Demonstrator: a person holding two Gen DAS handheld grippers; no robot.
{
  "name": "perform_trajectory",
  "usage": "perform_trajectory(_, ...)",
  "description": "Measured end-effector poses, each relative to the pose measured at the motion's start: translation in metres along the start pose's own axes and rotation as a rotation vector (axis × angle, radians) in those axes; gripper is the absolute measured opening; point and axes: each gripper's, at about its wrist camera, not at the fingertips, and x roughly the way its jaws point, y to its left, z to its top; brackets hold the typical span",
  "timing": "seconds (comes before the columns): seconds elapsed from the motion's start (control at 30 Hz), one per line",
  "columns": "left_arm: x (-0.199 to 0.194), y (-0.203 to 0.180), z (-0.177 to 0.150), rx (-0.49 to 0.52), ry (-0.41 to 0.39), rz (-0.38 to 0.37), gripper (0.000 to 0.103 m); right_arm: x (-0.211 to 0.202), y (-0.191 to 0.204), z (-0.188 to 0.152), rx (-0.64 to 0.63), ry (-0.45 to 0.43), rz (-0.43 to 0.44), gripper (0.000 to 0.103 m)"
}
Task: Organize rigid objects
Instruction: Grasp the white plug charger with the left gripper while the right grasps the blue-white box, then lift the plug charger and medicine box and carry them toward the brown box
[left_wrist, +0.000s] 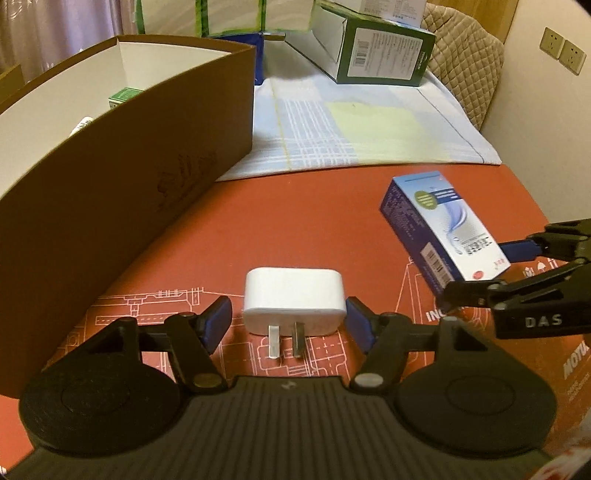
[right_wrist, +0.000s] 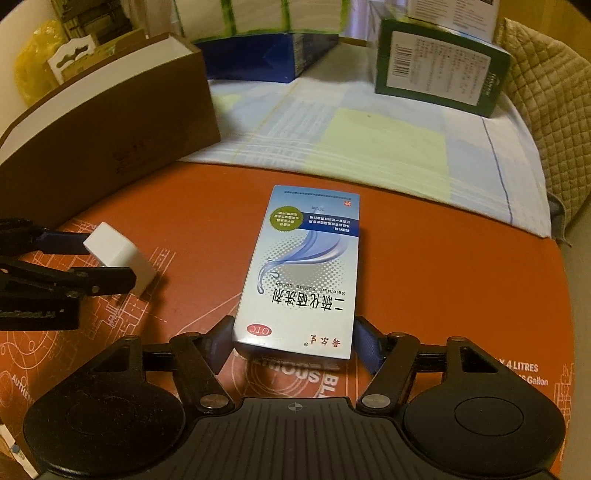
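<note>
I have both tools down at desk level, each lined up on its own item, and neither item is in the box yet. My left gripper (left_wrist: 286, 319) has its jaws spread wide around the white plug adapter (left_wrist: 293, 301), which lies on the red mat (left_wrist: 295, 221) with its two prongs pointing back at my camera; the blue pads sit just beside its left and right sides, with a sliver of gap still showing on the left. My right gripper (right_wrist: 293, 341) is likewise parted, straddling the near end of the blue-and-white medicine carton (right_wrist: 301, 273), which lies flat on the mat, label up. Whether those pads are actually touching the carton I cannot tell from the wrist view (the left camera's side-on look suggests they are very close).

The brown storage box (left_wrist: 147, 155) stands to the left, touching the mat's edge, and I can see at least a small green carton (left_wrist: 123, 96) and something white already inside it, so I judge part of the sorting done. What remains, as far as I can see, is these two pieces: close on each, lift, and carry them over the box wall. The green boxes (left_wrist: 373, 44) at the back on the checked cloth (left_wrist: 332, 125) look like background stock rather than my job, though I can't be sure.
</note>
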Motion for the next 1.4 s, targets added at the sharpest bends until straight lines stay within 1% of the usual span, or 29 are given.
perform_trajectory(0.13, 0.009, -0.002, 0.001, 0.009, -0.003, 0.005, 0.062, 0.0, -0.002, -0.001, 0.006, -0.003, 0.003, 0.065)
perform_trajectory(0.2, 0.011, -0.001, 0.001, 0.004, 0.004, -0.005, 0.057, 0.0, -0.002, -0.001, 0.005, 0.0, 0.003, 0.065)
perform_trajectory(0.23, 0.01, -0.001, 0.0, -0.004, 0.002, -0.004, 0.056, 0.001, -0.002, -0.001, 0.005, 0.001, 0.004, 0.066)
perform_trajectory(0.37, 0.006, 0.001, -0.003, 0.004, 0.014, 0.026, 0.056, 0.002, -0.002, 0.002, 0.011, 0.001, 0.005, 0.066)
perform_trajectory(0.47, 0.002, 0.006, -0.006, -0.021, 0.033, 0.039, 0.056, 0.006, -0.001, 0.004, 0.007, -0.002, 0.001, 0.068)
perform_trajectory(0.6, -0.005, 0.016, -0.012, -0.059, 0.048, 0.074, 0.056, 0.01, 0.0, 0.009, 0.002, -0.003, 0.002, 0.072)
perform_trajectory(0.7, -0.01, 0.025, -0.017, -0.094, 0.056, 0.099, 0.056, 0.014, 0.0, 0.013, -0.006, -0.01, 0.001, 0.072)
perform_trajectory(0.97, -0.02, 0.042, -0.023, -0.145, 0.063, 0.155, 0.056, 0.025, 0.002, 0.029, -0.035, -0.016, -0.021, 0.072)
perform_trajectory(1.0, -0.021, 0.044, -0.024, -0.148, 0.064, 0.158, 0.056, 0.026, 0.003, 0.03, -0.04, -0.016, -0.025, 0.07)
perform_trajectory(1.03, -0.022, 0.045, -0.025, -0.151, 0.064, 0.161, 0.056, 0.026, 0.003, 0.031, -0.046, -0.018, -0.026, 0.066)
perform_trajectory(1.07, -0.023, 0.046, -0.025, -0.154, 0.065, 0.163, 0.056, 0.027, 0.004, 0.032, -0.052, -0.018, -0.026, 0.066)
perform_trajectory(1.4, -0.022, 0.042, -0.025, -0.146, 0.071, 0.169, 0.056, 0.022, 0.009, 0.025, -0.103, -0.012, 0.003, 0.065)
